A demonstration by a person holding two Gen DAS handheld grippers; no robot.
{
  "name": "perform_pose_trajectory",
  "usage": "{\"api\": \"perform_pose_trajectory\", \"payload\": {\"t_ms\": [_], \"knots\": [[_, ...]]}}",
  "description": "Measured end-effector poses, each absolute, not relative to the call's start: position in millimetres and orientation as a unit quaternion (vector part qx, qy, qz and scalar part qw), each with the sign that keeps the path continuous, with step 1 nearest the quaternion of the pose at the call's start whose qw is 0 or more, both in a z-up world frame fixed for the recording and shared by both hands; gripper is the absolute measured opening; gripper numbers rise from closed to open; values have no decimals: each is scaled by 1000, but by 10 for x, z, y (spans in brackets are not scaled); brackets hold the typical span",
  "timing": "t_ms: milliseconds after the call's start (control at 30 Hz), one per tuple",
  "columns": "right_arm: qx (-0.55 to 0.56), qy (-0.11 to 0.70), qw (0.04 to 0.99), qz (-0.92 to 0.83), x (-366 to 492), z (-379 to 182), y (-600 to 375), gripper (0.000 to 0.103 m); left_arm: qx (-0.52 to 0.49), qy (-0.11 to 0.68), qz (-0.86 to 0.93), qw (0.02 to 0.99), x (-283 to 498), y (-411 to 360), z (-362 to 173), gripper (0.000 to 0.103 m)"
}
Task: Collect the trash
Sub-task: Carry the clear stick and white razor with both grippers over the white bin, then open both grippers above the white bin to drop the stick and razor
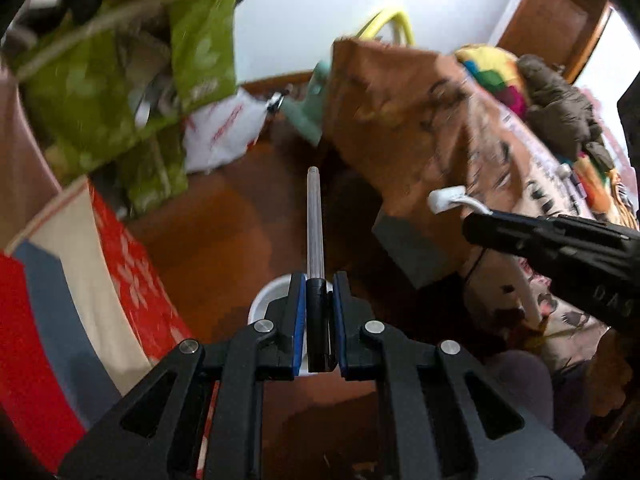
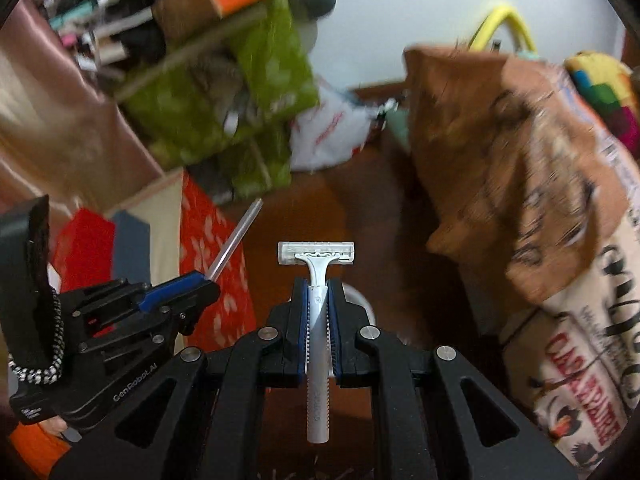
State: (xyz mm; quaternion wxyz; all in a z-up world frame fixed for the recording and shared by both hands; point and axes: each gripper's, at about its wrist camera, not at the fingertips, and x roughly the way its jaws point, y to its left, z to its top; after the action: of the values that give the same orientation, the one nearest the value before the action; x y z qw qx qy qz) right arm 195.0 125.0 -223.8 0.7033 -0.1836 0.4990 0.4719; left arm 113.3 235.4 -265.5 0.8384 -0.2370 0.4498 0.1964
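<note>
My left gripper is shut on a pen with a clear barrel and black end, which points forward over the brown floor. It also shows in the right wrist view, at the left, with the pen sticking up and right. My right gripper is shut on a white disposable razor, head forward. In the left wrist view the right gripper enters from the right edge, with the razor head at its tip. A white round container rim lies just below the left fingers.
A brown paper bag stands ahead right, with printed bags beside it. Green bags and a white plastic bag are piled at the back left. A red patterned bag stands at the left. The floor is brown wood.
</note>
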Motion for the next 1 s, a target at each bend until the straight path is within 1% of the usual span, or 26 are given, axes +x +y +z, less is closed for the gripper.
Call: {"api": "perform_pose_trajectory", "payload": {"t_ms": [267,367,533,700,733,767,800,833,1000], "knots": [[-222,582,651,434,2057,-3075,1395,9,-301,521,194,775,1066,2458,-3533,12],[-233,596,639,426,2096,-3223,1460,9,-314,543,189,756,1065,2459,-3795,12],[-226,614,623,428,2143,-3356,1585,9,-331,559,184,738,1109,2497,-4048,12],[-208,623,609,444,2175,-3372,1653,9,-349,554,179,734,1202,2536,-4087,12],[-210,621,611,444,2178,-3368,1650,11,-346,557,180,734,1224,2542,-4091,15],[-218,619,613,441,2179,-3360,1643,14,-339,561,182,733,1248,2537,-4095,20],[-222,619,612,439,2180,-3366,1643,25,-336,564,184,732,1264,2544,-4102,26],[-223,618,613,438,2188,-3354,1620,32,-336,564,185,731,1274,2536,-4103,27],[-234,602,627,436,2222,-3271,1531,32,-329,566,183,733,1297,2494,-4052,27]]}}
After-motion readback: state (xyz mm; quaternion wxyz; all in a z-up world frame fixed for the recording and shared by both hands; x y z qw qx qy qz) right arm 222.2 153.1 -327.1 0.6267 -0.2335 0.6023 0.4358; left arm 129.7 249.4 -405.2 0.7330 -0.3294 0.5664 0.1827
